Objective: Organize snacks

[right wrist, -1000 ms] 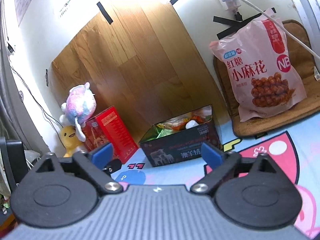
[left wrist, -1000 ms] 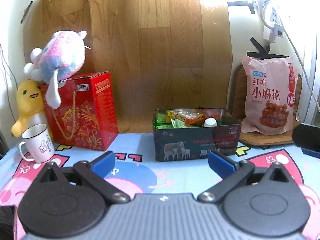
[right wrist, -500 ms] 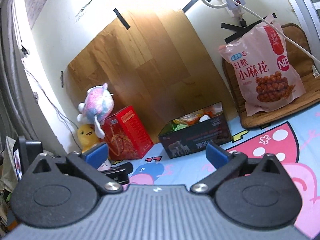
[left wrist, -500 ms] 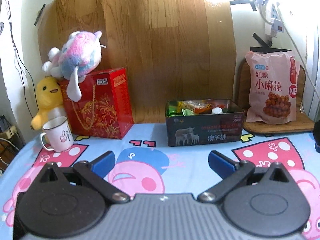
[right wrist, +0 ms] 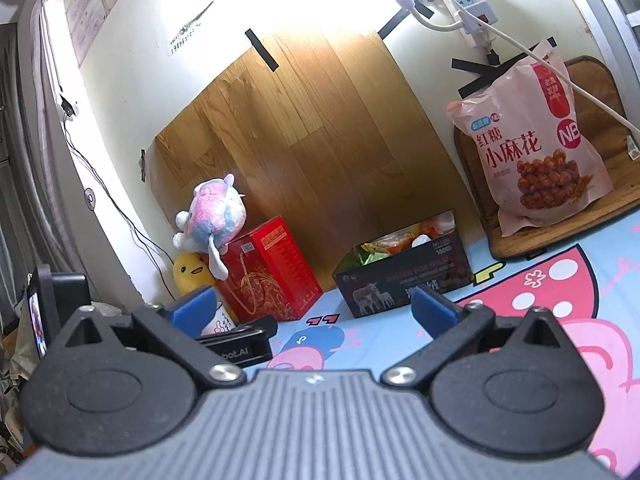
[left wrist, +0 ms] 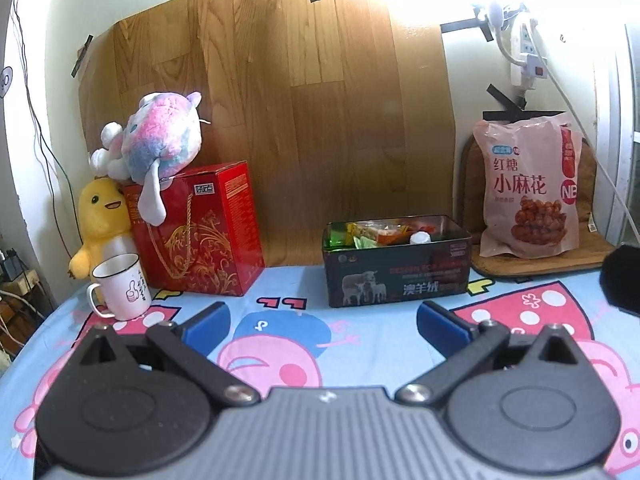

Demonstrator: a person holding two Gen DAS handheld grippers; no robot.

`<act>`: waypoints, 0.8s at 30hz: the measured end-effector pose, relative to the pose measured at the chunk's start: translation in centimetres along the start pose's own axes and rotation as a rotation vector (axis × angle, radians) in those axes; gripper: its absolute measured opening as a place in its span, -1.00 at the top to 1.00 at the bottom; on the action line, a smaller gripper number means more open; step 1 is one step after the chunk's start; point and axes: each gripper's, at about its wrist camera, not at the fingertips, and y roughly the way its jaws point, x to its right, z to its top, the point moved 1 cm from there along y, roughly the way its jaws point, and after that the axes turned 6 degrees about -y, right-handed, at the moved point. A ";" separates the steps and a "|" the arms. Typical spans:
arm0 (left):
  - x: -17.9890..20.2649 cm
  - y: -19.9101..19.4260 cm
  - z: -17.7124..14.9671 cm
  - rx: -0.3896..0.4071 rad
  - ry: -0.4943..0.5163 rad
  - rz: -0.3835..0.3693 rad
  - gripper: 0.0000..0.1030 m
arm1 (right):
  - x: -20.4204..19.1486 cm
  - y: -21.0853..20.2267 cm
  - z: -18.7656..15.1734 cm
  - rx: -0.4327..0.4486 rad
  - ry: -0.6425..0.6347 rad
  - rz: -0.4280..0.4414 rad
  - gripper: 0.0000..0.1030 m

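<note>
Scanning left to right from the left wrist view: white mug at 9 o'clock, red gift box behind it with a plush toy on top, dark snack tin near 12 o'clock, pink snack bag leaning on the wall at 2 o'clock on a brown mat.

Left tongs: jaws wide apart, nothing between them, well short of the tin. Right tongs: also spread wide, empty, tin at roughly 1 o'clock in that view, bag at 2 o'clock.

Tin is lidless and full of small wrapped snacks; the counter in front of it has no loose packs that I can see. Judgement: only the big bag is outside the tin, or the sort is done.

If the bag is next: take it with the right tongs, closer side. Pinch the top seal edge rather than the puffy middle, since film will likely slip. Watch the white power cable crossing the bag; come in below it.
</note>
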 end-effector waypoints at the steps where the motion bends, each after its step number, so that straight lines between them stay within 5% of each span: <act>1: 0.1 0.0 0.0 -0.003 0.001 -0.004 -1.00 | 0.0 -0.1 -0.1 0.001 0.000 -0.001 -1.00; 24: 2.1 0.3 -1.1 -0.021 0.053 0.051 -1.00 | 1.6 -0.4 -0.8 0.004 0.066 -0.034 -1.00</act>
